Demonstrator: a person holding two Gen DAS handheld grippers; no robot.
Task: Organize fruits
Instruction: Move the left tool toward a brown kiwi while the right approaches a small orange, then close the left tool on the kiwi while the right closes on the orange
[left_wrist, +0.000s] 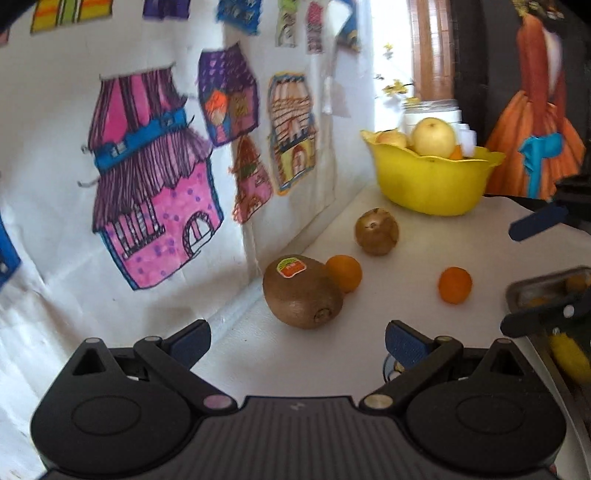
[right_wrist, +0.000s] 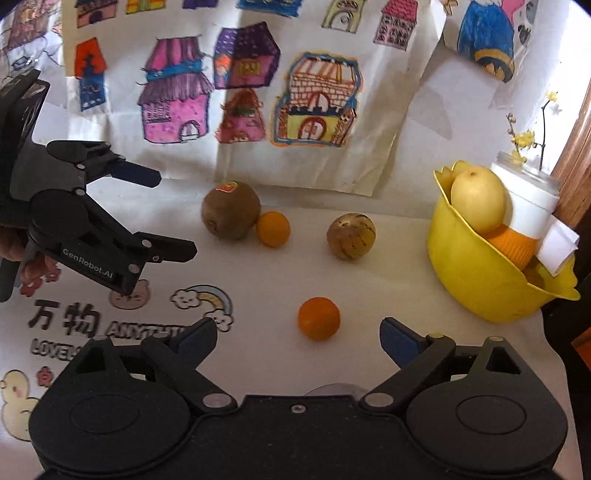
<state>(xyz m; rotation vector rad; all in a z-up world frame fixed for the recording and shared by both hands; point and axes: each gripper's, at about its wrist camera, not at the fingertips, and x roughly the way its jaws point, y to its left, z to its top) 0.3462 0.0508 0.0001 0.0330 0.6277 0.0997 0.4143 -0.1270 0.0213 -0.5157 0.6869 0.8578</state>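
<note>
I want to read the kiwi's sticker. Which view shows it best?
Left wrist: the stickered kiwi lies close, its sticker facing the camera. Right wrist shows that kiwi farther off, its sticker small and edge-on.

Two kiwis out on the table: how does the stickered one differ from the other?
The stickered kiwi carries a label on top; the other kiwi shows none. The stickered kiwi touches a small orange; the other kiwi stands alone, nearer the yellow bowl. The stickered kiwi looks larger and darker brown; the other kiwi paler, more golden. Both are out of the bowl, unheld.
</note>
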